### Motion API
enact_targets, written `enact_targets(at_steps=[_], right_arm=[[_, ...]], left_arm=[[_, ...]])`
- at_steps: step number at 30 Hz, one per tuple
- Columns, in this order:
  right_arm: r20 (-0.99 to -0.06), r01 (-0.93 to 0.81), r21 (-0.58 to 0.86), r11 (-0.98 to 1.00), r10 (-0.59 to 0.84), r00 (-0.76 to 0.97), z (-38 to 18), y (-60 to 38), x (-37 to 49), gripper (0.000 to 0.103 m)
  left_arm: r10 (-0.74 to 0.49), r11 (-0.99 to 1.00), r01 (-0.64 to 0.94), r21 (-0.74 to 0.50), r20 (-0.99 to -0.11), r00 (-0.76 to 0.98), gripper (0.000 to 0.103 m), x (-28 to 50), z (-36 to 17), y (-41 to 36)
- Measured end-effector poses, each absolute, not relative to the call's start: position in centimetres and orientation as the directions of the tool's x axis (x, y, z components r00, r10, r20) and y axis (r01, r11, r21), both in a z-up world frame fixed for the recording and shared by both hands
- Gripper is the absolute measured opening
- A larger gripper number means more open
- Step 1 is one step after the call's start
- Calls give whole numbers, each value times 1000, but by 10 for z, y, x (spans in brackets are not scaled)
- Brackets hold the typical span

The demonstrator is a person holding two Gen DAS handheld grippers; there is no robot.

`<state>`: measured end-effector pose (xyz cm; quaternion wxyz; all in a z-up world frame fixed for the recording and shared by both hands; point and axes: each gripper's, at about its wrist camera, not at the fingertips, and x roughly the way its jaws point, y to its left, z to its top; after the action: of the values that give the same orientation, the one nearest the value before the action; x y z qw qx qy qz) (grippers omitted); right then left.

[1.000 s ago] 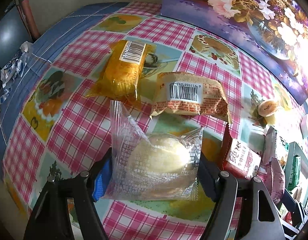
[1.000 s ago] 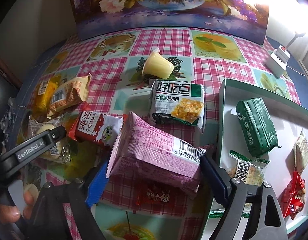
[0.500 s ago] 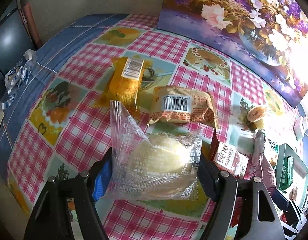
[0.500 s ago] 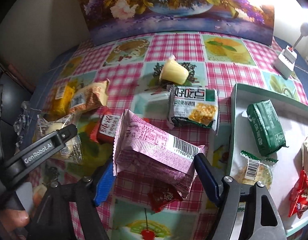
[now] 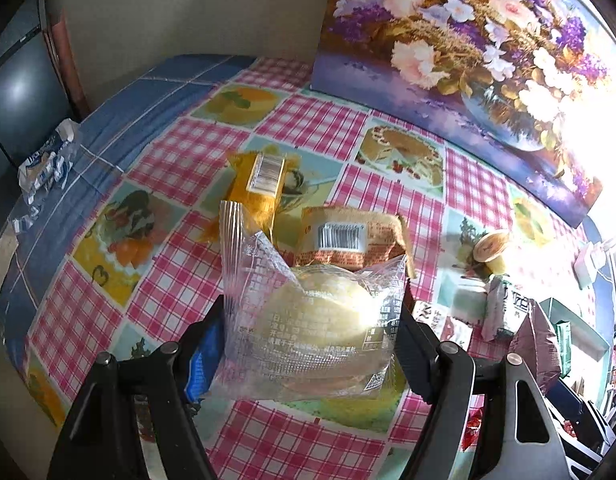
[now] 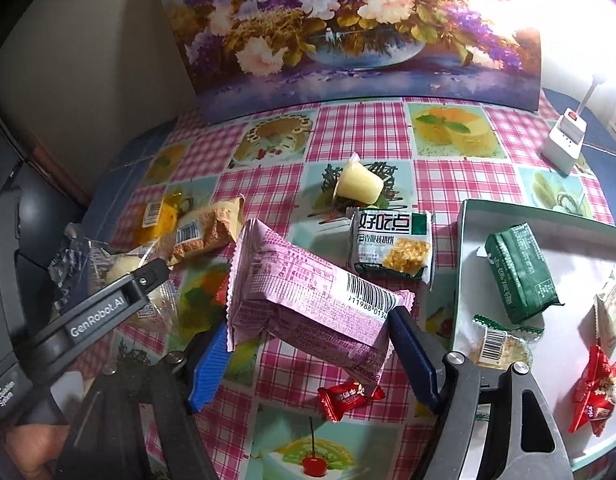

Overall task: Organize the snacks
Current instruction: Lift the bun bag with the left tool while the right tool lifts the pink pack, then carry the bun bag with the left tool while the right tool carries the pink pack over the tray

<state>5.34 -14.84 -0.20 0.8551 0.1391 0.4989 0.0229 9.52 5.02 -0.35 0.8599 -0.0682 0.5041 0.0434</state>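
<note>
My left gripper (image 5: 310,308) is shut on a clear-wrapped pale bun (image 5: 308,344), held off the checked tablecloth (image 5: 179,160). Beyond it on the cloth lie a yellow packet (image 5: 259,184) and an orange-brown packet (image 5: 348,236). My right gripper (image 6: 308,328) is shut on a pink packet (image 6: 303,292), tilted and clear of the table. A pale green tray (image 6: 464,264) to its right holds a green packet (image 6: 520,272), a small barcode packet (image 6: 500,344) and red candies (image 6: 596,392). The left gripper's arm (image 6: 119,300) shows at the left of the right wrist view.
Loose on the cloth are a jelly cup (image 6: 360,184), a green-and-white biscuit packet (image 6: 392,244) and a red candy (image 6: 344,396). A flower painting (image 6: 348,32) leans along the back. A white power strip (image 6: 564,140) sits at the far right. A crumpled wrapper (image 5: 43,160) lies near the left edge.
Both grippers have risen with their packets, so the table looks farther away. The right jaws drew in slightly on the pink packet.
</note>
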Motion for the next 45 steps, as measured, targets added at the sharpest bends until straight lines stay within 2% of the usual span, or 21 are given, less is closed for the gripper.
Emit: enact_targets(at_steps=[22, 32, 45], right_arm=[[-823, 205, 340, 918, 185, 537, 5, -184, 47, 78], [-837, 408, 232, 883, -33, 546, 13, -234, 30, 78], [-836, 648, 155, 746, -251, 489, 22, -317, -6, 79]], left_arm=[[-45, 989, -92, -113, -836, 547, 77, 85, 24, 33], [-111, 992, 8, -130, -813, 572, 77, 78, 41, 0], [-225, 963, 251, -100, -809, 543, 77, 61, 54, -104]])
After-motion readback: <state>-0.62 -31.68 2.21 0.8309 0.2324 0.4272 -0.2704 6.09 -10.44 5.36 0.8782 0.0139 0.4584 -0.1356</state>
